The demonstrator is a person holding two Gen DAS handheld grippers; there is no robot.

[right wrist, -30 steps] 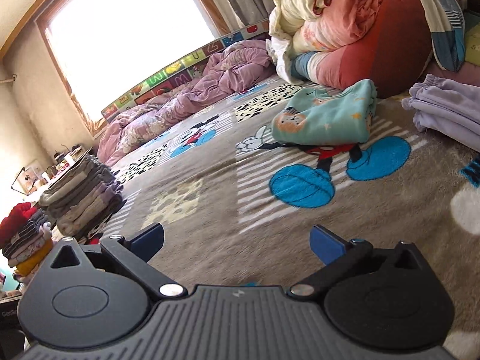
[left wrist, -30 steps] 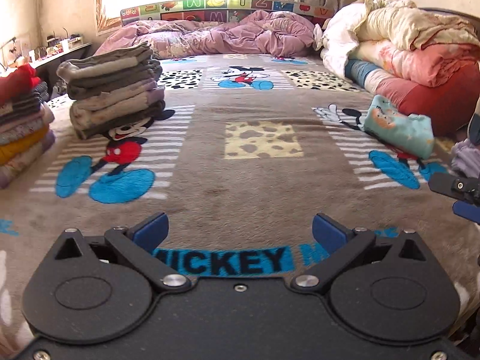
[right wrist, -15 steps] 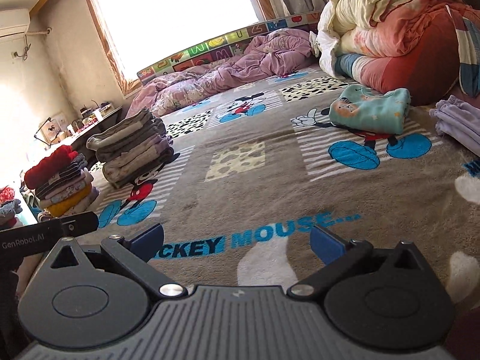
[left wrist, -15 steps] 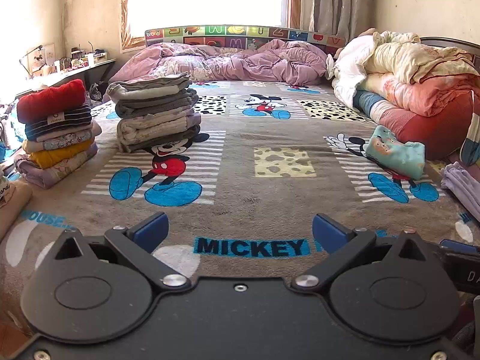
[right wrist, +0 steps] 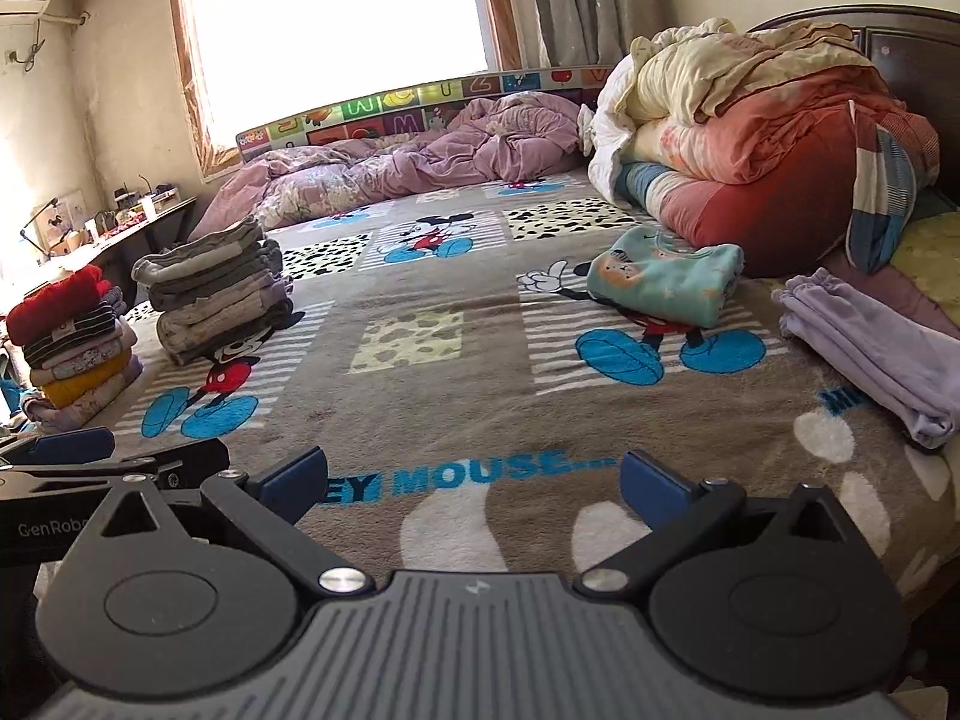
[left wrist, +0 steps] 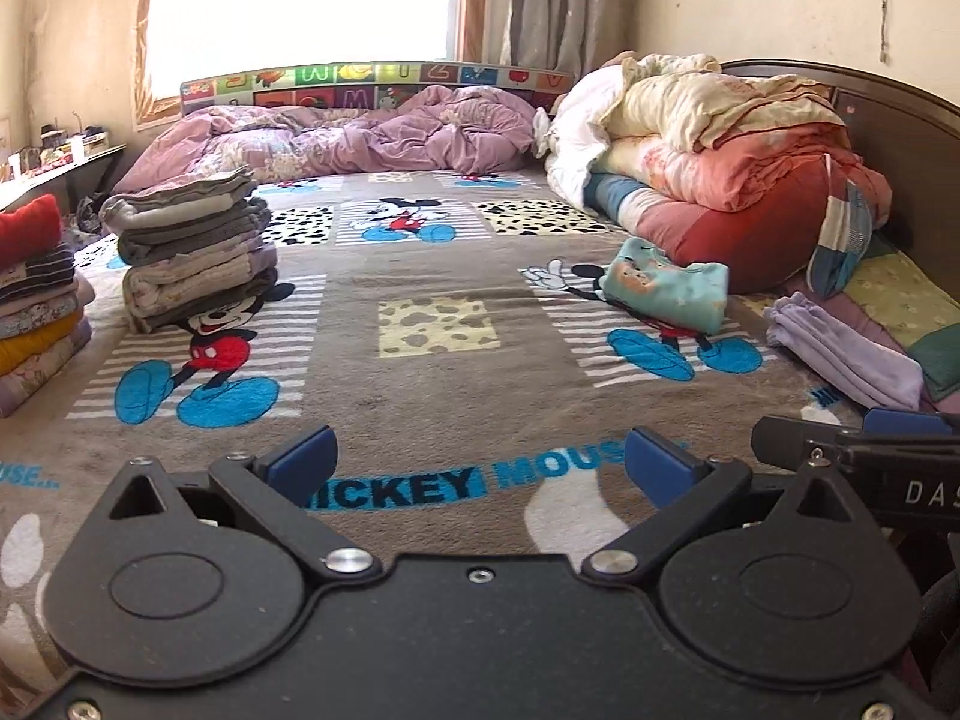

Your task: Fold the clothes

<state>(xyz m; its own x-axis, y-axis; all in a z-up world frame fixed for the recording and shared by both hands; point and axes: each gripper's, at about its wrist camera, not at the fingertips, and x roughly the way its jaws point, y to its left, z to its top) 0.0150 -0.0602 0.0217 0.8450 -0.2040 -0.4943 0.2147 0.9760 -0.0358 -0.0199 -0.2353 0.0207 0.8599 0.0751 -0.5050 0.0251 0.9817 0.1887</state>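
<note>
My left gripper and right gripper both hang spread and empty above the Mickey blanket. Ahead lie two loose folded garments, one teal, one lilac. Far left stand two folded stacks.

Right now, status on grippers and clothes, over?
Left gripper and right gripper open, empty. Teal top and lilac garment lie folded on blanket. Nothing in the way.

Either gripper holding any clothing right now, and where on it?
Nothing is held. The left gripper and right gripper are both open and empty above the blanket.
</note>
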